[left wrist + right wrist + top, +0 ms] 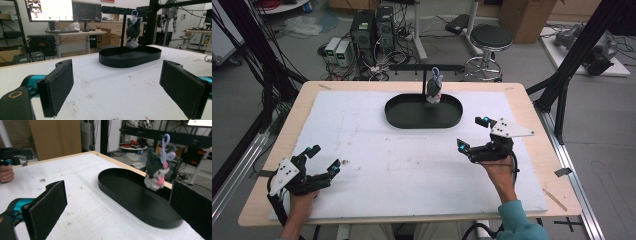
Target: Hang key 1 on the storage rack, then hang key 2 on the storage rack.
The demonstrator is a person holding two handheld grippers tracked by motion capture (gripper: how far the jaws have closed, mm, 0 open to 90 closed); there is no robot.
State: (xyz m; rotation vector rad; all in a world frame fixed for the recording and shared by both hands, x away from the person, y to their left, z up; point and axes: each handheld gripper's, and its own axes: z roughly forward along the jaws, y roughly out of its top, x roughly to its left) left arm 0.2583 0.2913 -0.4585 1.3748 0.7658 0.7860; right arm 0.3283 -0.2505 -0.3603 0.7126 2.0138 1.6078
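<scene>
Both grippers, left gripper (pixel 322 159) and right gripper (pixel 473 133), rest wide open and empty on the white table (pixel 377 150). Well ahead, a grey plush toy (pixel 434 88) with pink-and-white underside hangs by its lilac clip from a black stand (pixel 424 67) over the oval black tray (pixel 402 117).

Even indoor light, soft shadows, slightly blurry pictures, possibly mild wide-angle edge distortion

A round black stool (pixel 491 37) and what look like computer towers (pixel 372 27) stand beyond the table.
</scene>
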